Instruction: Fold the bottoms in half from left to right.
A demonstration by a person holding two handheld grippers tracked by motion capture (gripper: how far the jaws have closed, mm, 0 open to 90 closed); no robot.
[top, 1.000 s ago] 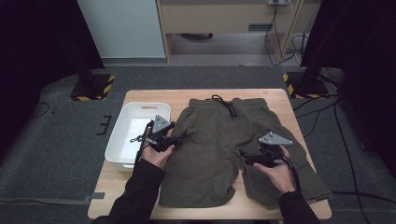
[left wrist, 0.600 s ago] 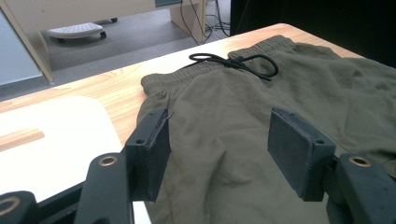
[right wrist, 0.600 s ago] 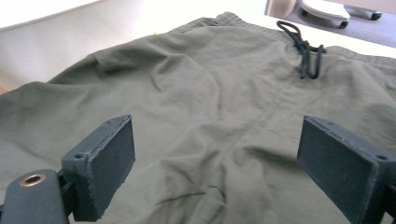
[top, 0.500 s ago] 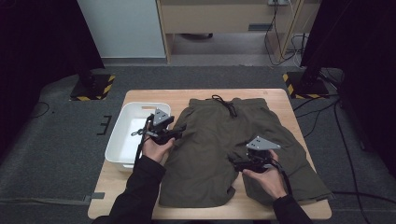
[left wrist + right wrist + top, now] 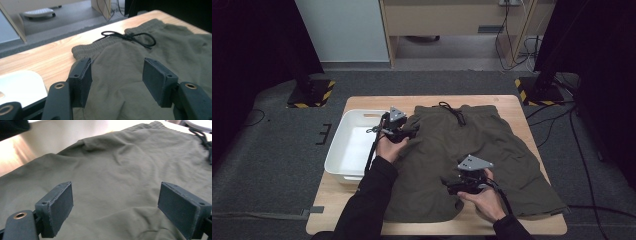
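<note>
Olive green shorts point(image 5: 462, 150) lie flat on the wooden table point(image 5: 512, 102), waistband at the far side, with a black drawstring point(image 5: 452, 111) across it. My left gripper point(image 5: 411, 131) stands open over the waistband's left corner, its jaws straddling the fabric point(image 5: 120, 82) just short of the drawstring point(image 5: 130, 37). Close to the near edge, my right gripper point(image 5: 449, 186) points left over the crotch area. Its jaws are wide open above rumpled cloth point(image 5: 117, 182), with nothing between them.
A white tray point(image 5: 343, 150) sits at the table's left edge beside the left gripper, and its rim point(image 5: 20, 85) shows in the left gripper view. Grey carpet, yellow-black stand bases point(image 5: 312, 95) and cables surround the table.
The right gripper has moved left and nearer, from the shorts' right leg to their middle. The left gripper has shifted farther away and right, toward the waistband corner.
</note>
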